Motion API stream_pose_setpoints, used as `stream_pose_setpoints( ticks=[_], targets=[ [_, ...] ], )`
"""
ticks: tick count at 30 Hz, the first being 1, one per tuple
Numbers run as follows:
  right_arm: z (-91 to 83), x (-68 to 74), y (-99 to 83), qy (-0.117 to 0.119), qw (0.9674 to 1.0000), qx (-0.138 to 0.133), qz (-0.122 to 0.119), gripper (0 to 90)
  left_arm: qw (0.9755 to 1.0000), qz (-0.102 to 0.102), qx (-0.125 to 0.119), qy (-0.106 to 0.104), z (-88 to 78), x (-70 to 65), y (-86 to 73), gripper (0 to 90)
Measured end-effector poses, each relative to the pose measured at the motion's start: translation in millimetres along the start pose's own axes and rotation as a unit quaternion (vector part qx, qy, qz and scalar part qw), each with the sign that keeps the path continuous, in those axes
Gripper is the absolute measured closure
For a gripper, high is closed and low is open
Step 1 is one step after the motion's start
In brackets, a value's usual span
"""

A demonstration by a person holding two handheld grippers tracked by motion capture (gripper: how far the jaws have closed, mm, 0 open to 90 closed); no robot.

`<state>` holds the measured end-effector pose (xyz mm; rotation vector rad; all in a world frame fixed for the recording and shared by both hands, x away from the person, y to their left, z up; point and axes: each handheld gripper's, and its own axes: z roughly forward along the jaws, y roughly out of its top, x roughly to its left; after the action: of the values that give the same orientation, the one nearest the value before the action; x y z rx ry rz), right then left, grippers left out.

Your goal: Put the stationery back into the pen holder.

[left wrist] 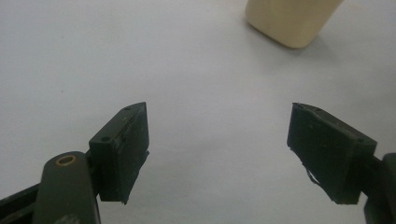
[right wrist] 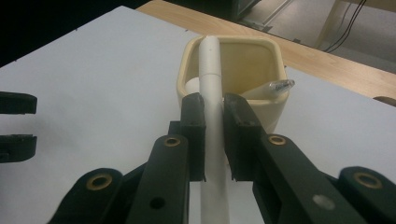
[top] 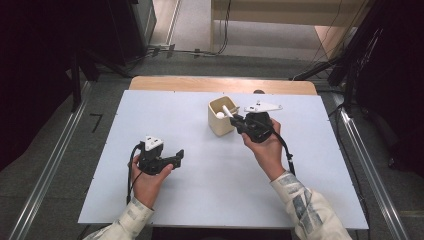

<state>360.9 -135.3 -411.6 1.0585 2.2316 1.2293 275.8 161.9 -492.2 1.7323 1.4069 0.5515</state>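
Observation:
A cream square cup (top: 218,125) stands on the white table mat (top: 200,190), right of centre. My right gripper (top: 236,120) is shut on a white pen (top: 227,111) whose far end reaches over the cup's rim. In the right gripper view the pen (right wrist: 211,70) runs up between the two pads of the gripper (right wrist: 214,135), over the cup (right wrist: 273,114). Inside the cup lie a clear-tipped pen (right wrist: 275,87) and a white rounded item (right wrist: 190,85). My left gripper (top: 179,156) rests near the mat's left side, open with nothing in it (left wrist: 217,149). The cup (left wrist: 292,21) is far ahead of it.
Wooden table edge (top: 220,83) shows beyond the mat. Dark stands and cables crowd the floor at both sides. In the right gripper view the left gripper's fingers (right wrist: 16,126) sit at the left edge.

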Motion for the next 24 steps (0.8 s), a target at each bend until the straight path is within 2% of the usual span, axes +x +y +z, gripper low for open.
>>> stream_pose_setpoints(
  ticks=[12,24],
  targets=[
    [10.1,-2.8,12.3,-0.001,1.0000,-0.003,0.007,77.0,1.0000,0.004,0.002,0.000,-0.8,1.0,0.6,22.1],
    [27.1,-5.9,28.2,-0.008,0.9999,0.006,0.002,77.1,1.0000,0.003,0.003,-0.001,-1.0,1.9,0.7,22.1]
  ],
)
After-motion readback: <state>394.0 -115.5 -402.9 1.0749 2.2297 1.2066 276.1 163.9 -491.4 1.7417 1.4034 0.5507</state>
